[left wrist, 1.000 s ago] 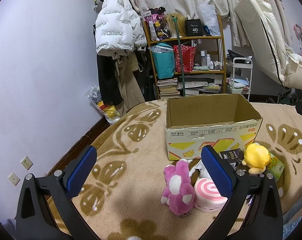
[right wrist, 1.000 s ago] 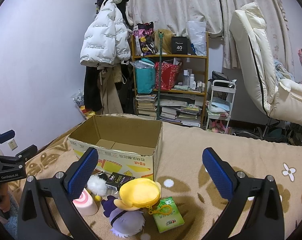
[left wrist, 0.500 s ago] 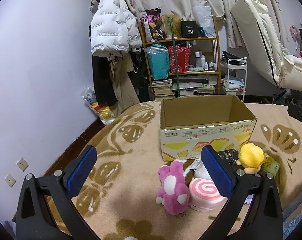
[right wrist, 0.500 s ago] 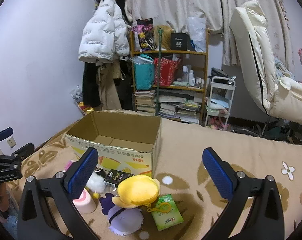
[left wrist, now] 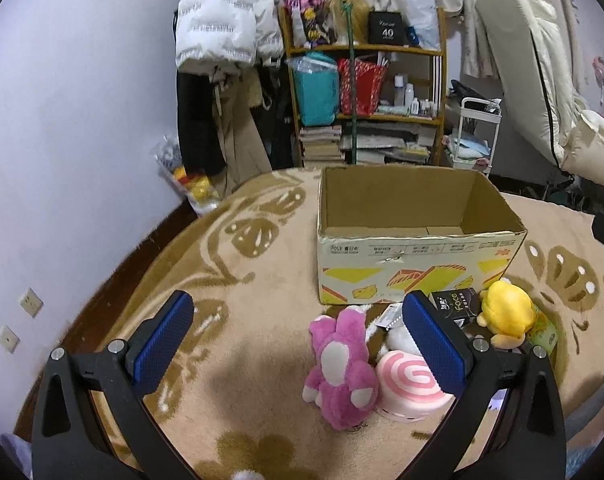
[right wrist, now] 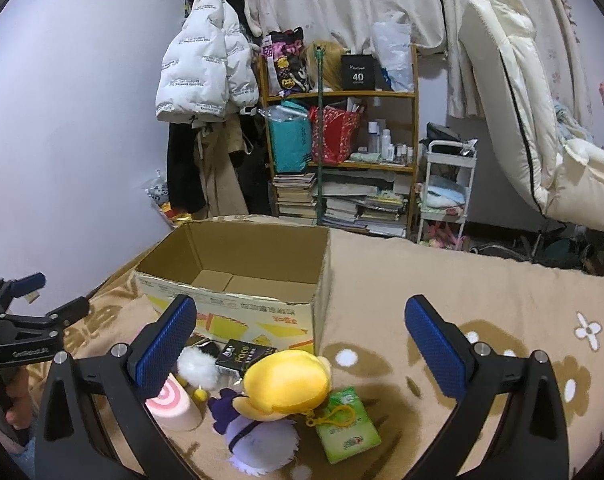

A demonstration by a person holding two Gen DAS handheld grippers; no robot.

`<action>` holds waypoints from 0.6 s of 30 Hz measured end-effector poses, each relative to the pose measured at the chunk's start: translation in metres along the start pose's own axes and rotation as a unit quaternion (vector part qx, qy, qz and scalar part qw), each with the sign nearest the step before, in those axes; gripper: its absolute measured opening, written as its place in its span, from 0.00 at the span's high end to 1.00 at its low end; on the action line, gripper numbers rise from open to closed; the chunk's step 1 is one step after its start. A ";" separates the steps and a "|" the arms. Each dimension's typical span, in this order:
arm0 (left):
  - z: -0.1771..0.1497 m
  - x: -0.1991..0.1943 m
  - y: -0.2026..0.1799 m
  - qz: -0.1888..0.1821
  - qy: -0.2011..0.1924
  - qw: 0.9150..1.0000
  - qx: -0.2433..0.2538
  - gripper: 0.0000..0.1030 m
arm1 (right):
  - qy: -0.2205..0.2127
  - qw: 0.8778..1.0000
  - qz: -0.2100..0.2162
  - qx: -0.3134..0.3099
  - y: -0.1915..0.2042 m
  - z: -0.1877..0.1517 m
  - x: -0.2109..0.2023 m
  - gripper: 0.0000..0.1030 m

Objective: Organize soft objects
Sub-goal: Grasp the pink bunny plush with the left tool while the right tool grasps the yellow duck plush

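1. My left gripper [left wrist: 297, 346] hangs released, jaws spread wide, nothing between them.
2. My right gripper [right wrist: 302, 348] is likewise released and empty.
3. Just ahead of the left gripper, toward its right jaw, the pink plush rabbit [left wrist: 340, 364] lies on the blanket [left wrist: 241, 280], long axis pointing away from me toward the cardboard box [left wrist: 418, 268].
4. The pink swirl cushion [left wrist: 412, 386] touches the rabbit's right side.
5. The yellow-headed plush [right wrist: 283, 382] sits low between the right jaws, nearer that arm.
6. The box stands open just beyond the toys; I see nothing inside.
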State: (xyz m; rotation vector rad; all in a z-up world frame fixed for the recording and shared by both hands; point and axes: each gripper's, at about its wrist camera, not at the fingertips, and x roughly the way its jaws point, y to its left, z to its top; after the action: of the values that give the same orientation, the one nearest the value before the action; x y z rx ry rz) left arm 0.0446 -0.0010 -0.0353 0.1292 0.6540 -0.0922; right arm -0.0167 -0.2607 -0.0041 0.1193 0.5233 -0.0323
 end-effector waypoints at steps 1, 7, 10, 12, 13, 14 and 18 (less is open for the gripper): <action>0.001 0.004 0.001 -0.003 0.007 1.000 -0.004 0.00 | 0.004 1.000 0.001 0.004 0.000 -0.001 0.003 0.00; 0.003 0.032 -0.002 -0.006 0.058 0.998 -0.007 0.00 | 0.035 0.999 0.015 0.033 -0.001 -0.001 0.027 0.00; 0.001 0.048 -0.002 -0.013 0.089 0.996 -0.017 0.00 | 0.058 0.997 0.019 0.047 -0.001 -0.005 0.044 0.00; -0.001 0.059 -0.002 -0.016 0.111 0.993 -0.023 0.00 | 0.078 0.995 0.021 0.053 -0.001 -0.009 0.055 0.00; -0.003 0.064 -0.001 -0.020 0.122 0.992 -0.025 0.00 | 0.091 0.994 0.022 0.056 -0.001 -0.012 0.062 0.00; -0.004 0.068 -0.003 -0.021 0.129 0.991 -0.025 0.00 | 0.098 0.993 0.023 0.059 0.000 -0.015 0.066 0.00; -0.009 0.080 -0.007 -0.024 0.155 0.987 -0.020 0.00 | 0.135 0.989 0.019 0.063 0.003 -0.028 0.087 0.00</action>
State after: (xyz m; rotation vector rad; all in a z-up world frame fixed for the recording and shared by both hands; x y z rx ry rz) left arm 0.1011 -0.0103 -0.0921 0.0902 0.9691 -0.1074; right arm 0.0450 -0.2548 -0.0717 0.2592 0.7903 -0.0122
